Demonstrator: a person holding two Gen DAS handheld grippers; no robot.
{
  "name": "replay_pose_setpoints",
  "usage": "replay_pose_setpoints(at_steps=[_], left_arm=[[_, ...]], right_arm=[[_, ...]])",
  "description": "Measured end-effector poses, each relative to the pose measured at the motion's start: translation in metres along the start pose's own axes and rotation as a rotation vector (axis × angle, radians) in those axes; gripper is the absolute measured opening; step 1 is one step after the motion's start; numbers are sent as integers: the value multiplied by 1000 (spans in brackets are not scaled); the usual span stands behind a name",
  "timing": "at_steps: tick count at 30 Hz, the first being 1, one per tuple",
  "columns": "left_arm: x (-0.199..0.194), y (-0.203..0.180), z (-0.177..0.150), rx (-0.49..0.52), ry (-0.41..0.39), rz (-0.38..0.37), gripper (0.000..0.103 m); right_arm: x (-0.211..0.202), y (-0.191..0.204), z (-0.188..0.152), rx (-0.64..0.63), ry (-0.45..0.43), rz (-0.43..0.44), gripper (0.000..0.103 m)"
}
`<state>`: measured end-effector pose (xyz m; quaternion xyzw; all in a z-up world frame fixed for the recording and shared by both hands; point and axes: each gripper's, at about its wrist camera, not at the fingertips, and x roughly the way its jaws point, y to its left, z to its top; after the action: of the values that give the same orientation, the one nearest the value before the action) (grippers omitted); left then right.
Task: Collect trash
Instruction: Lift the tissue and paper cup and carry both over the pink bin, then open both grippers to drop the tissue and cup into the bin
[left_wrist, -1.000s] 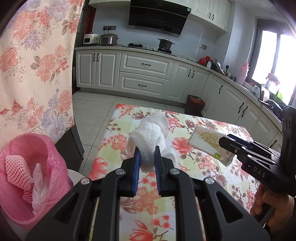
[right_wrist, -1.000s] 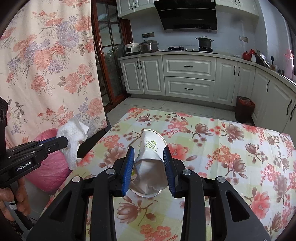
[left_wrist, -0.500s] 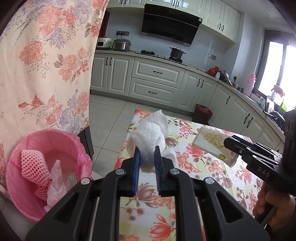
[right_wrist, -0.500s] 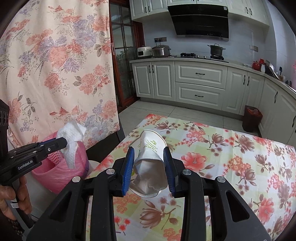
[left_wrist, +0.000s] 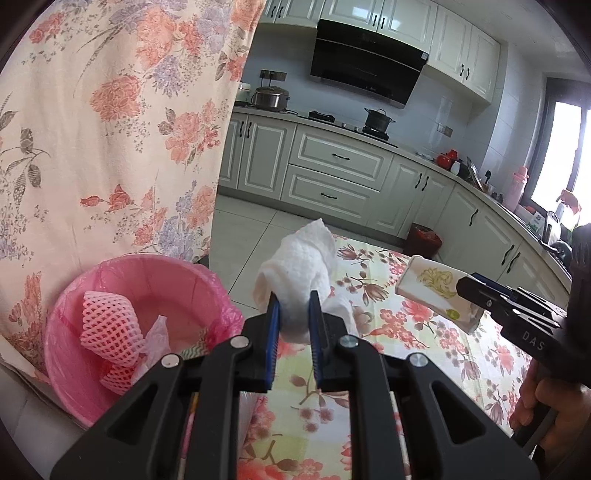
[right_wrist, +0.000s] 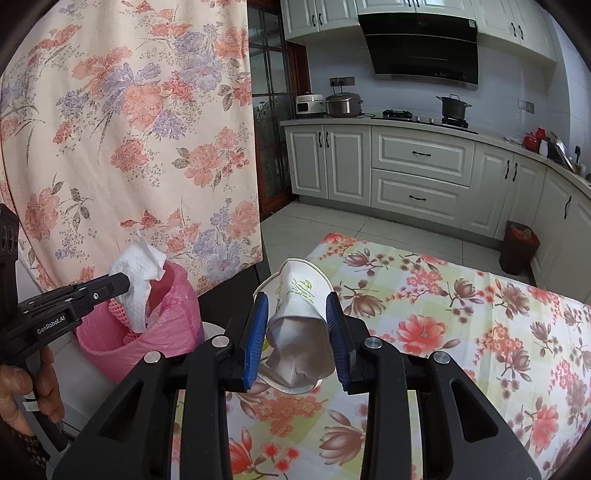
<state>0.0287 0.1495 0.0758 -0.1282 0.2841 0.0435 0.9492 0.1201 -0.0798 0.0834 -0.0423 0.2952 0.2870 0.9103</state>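
My left gripper (left_wrist: 293, 301) is shut on a crumpled white paper towel (left_wrist: 301, 269) and holds it in the air at the table's left edge, just right of the pink bin (left_wrist: 66, 354). In the right wrist view the towel (right_wrist: 136, 284) hangs over the bin (right_wrist: 173, 325). My right gripper (right_wrist: 297, 308) is shut on a squashed white paper cup (right_wrist: 299, 325) above the floral table (right_wrist: 461, 314). The cup also shows in the left wrist view (left_wrist: 436, 295).
The bin holds pink foam netting (left_wrist: 110, 325) and clear plastic. A floral curtain (left_wrist: 110, 129) hangs behind the bin. Kitchen cabinets (left_wrist: 332, 173) and a small red bin (right_wrist: 519, 245) stand on the far side of the tiled floor.
Both grippers have moved left toward the pink bin with their loads. The bin has come further into both views and the towel now hangs over it.
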Motion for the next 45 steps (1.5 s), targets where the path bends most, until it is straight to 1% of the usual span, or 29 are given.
replay_pose_setpoints(at_steps=[14,27,37,45], left_arm=[[-23,63,0,-58,-20,98,15],[-32,113,-5,-116,-21,172,15],[-41,136,-9,-135,-15,211,15],[-38,150,-12,-151,9,229,15]], right_arm=[[29,54,10,-46,20,80,31],[57,108,19,-87,47,156,31],[78,154,22,-139,71,218,31],[95,181,18,-158,106,267,31]])
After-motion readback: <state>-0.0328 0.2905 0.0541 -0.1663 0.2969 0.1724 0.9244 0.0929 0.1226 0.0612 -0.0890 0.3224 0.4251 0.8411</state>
